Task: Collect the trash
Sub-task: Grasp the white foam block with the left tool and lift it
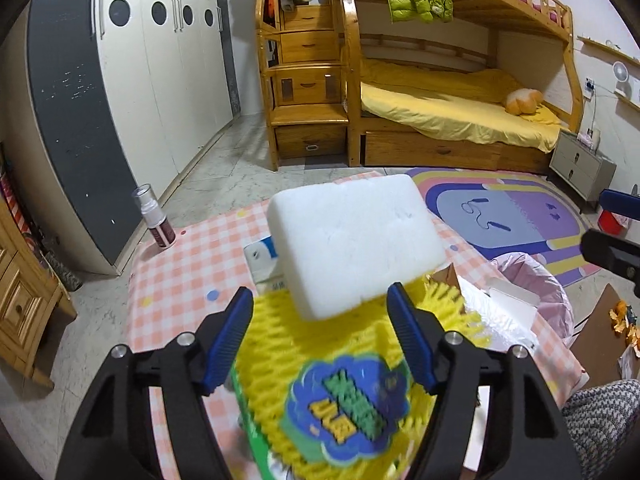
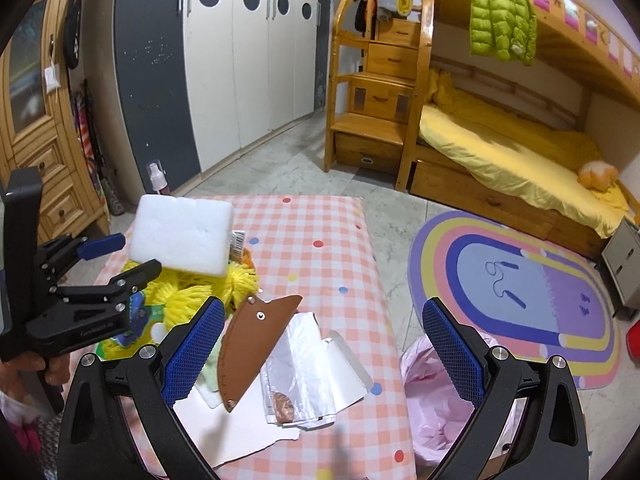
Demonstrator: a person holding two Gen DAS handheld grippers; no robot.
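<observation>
Overall, the scene is a bedroom with a wooden bunk bed [image 1: 460,120], a white wardrobe [image 1: 160,80] and a rainbow rug [image 2: 520,292] on the tiled floor. Nearest the cameras stands a table under a pink checked tablecloth [image 2: 320,232], which carries the trash. A bin lined with a pink bag [image 2: 436,396] stands at the table's right edge, between the table and the rug.

A white foam block [image 1: 352,244] is the largest item on the table. It sits tilted on a heap of yellow foam netting [image 1: 280,336], and a blue-and-white carton [image 1: 260,256] lies partly hidden behind and under it. A blurred blue and green label [image 1: 348,404] lies on the netting. Right of the heap lie sheets of white paper and clear plastic wrapping [image 2: 312,368], with a brown leather sheath [image 2: 248,344] resting on top of them. A small spray bottle [image 1: 154,216] stands upright at the table's far left corner, well apart from the trash.

The left gripper [image 1: 320,304] has its jaws partly open on either side of the near end of the foam block; whether the pads press on the block cannot be told. The right gripper [image 2: 320,344] hangs with jaws wide apart and holds nothing; the sheath and wrapping lie below the gap.
</observation>
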